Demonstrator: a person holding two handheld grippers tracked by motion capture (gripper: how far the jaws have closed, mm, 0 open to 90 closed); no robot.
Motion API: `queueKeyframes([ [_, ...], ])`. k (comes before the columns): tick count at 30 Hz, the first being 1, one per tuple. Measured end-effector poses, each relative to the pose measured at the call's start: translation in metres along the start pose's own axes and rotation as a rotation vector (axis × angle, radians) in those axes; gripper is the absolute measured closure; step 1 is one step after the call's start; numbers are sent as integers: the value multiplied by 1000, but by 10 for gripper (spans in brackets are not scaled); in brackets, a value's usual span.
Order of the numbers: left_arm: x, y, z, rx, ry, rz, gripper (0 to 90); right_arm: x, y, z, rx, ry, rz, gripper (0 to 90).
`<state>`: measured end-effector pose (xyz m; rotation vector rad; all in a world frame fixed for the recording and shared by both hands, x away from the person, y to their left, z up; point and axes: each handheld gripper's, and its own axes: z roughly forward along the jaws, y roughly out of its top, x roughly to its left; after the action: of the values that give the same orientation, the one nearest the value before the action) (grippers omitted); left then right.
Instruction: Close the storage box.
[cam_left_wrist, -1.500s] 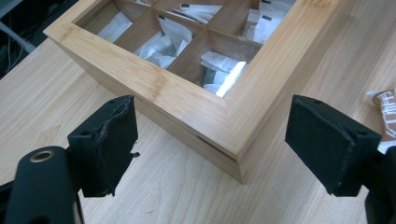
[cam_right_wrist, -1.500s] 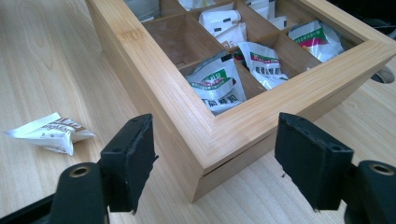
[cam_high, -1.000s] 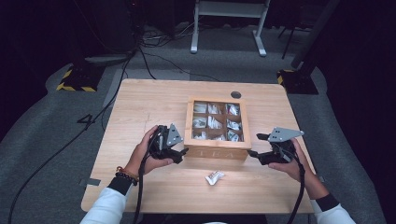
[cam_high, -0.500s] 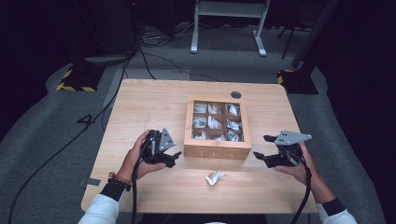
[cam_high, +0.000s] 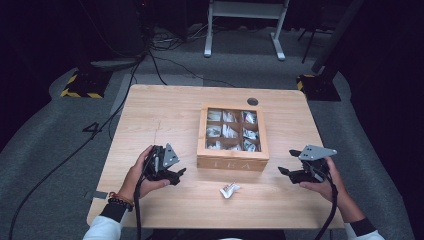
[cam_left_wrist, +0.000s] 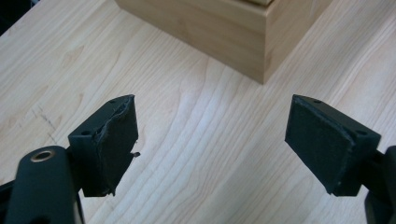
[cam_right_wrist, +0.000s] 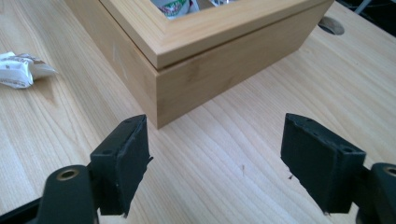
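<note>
Currently the wooden tea box (cam_high: 232, 137) is sitting shut at mid-worktop (cam_high: 160, 110), and one loose sachet (cam_high: 229, 190) is lying just in front of it. The left gripper (cam_high: 176, 173) is being held at the box's front-left corner, jaws wide apart and empty. The right gripper (cam_high: 286, 172) is being held off the front-right corner, jaws likewise spread with nothing between them. Judged step: the lid is being approached for opening so the sachet can be put in. Best done by bracing the box body with one gripper while the lid's front edge (cam_right_wrist: 187, 49) is being lifted by the other, low and slow, so the box is not being pushed back.
</note>
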<state>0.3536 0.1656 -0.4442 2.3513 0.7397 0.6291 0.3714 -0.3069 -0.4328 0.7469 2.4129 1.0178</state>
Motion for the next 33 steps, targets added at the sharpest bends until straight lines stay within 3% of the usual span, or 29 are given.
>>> queueKeyframes([
  [16, -2, -30, 4, 77, 19, 13, 173, -10, -37, -2, 56, -36, 54, 243],
  [29, 1, -51, 3, 93, 11, -20, 172, -17, -66, -8, 77, -55, 130, 242],
  [33, 3, -59, 3, 87, 4, -42, 172, -21, -81, -12, 84, -68, 175, 242],
])
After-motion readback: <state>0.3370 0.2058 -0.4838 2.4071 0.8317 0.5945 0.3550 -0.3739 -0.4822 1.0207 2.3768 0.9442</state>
